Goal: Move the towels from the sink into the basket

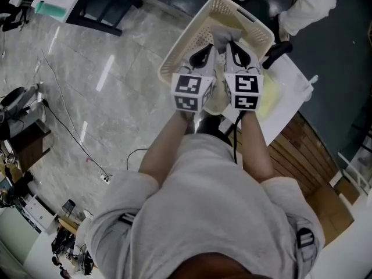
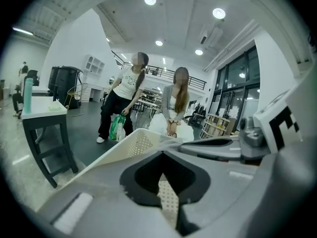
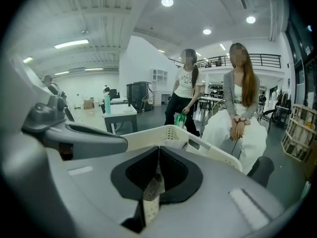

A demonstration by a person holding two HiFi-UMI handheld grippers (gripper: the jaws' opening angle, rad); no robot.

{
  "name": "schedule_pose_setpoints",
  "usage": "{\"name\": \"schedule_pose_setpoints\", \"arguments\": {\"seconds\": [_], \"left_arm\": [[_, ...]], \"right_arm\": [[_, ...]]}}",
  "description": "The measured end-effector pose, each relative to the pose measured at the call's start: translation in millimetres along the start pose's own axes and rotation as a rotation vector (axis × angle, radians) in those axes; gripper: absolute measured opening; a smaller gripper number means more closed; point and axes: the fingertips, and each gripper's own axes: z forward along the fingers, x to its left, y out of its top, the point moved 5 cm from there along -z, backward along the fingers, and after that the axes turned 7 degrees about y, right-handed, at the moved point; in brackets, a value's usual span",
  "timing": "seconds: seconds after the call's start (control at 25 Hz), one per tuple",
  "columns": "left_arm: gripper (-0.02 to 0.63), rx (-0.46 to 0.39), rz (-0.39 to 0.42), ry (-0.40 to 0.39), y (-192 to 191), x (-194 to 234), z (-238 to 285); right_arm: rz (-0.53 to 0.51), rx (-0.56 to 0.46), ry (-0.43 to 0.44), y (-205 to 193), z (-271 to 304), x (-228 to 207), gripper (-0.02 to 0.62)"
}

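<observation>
Over the near side of the basket, in the upper middle of the head view, a person holds two tongs side by side, both clamped on one towel. The left tongs and the right tongs almost touch at their tips, and a soft grey bunch of cloth sticks up between them. A paler fold hangs below the two marker cubes; whether it reaches the basket I cannot tell.

The left gripper view shows the left tongs pressed together. A crumpled grey edge pokes out past their tips, and waffle-weave fabric shows through the gap beneath. The right gripper view shows the right tongs pinching the same way, with a narrow strip of dimpled, honeycomb-textured towel drooping under them.

The basket is cream plastic, rectangular with rounded corners. Its walls are pierced with rows of small holes, and a slot handle is cut in the far end. At its right edge is a smooth white surface, with wooden floorboards at the lower right. The left half of the head view is glossy, marbled stone floor.

Beyond the basket one person stands with a green bag, and another sits in a white skirt.
</observation>
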Motion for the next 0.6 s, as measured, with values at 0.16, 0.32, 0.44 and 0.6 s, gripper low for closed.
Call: {"name": "schedule_pose_setpoints", "arguments": {"seconds": [0.16, 0.32, 0.44, 0.6], "left_arm": [[0.017, 0.018, -0.005, -0.002, -1, 11, 10], [0.017, 0.036, -0.018, -0.005, -3, 19, 15], [0.017, 0.038, -0.020, -0.010, -1, 21, 19], [0.017, 0.036, -0.025, -0.012, -1, 23, 20]], "right_arm": [[0.020, 0.019, -0.006, -3, 17, -4, 0.012], [0.025, 0.044, -0.013, -3, 28, -7, 0.012], [0.026, 0.058, -0.013, -1, 38, -9, 0.012], [0.036, 0.071, -0.008, -1, 46, -9, 0.014]]}}
